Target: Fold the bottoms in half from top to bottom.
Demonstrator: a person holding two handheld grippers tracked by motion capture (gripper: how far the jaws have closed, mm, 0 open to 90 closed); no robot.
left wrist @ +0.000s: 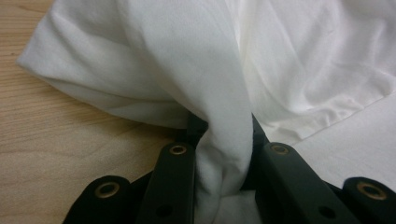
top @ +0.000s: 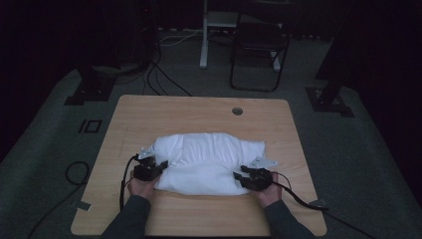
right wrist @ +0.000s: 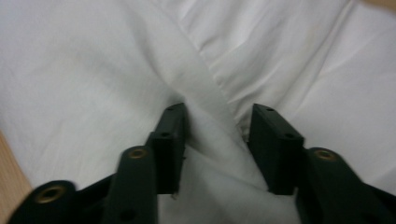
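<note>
A white cloth (top: 206,159) lies bunched and partly folded on the wooden table (top: 149,114). At the cloth's left edge, my left gripper (top: 161,164) has a thick fold squeezed between its black jaws; in the left gripper view the cloth (left wrist: 187,56) rises out of my left gripper (left wrist: 226,123) as a pinched ridge. My right gripper (top: 238,175) rests at the cloth's front right edge. In the right gripper view the jaws of my right gripper (right wrist: 218,112) stand apart, with a hem band of the cloth (right wrist: 205,93) running loosely between them, not pinched.
A round cable hole (top: 237,111) sits near the table's far edge. Beyond the table stand a dark chair (top: 259,45) and a white desk leg (top: 203,40), with cables on the floor. The person's hands and grey sleeves come in at the table's front edge.
</note>
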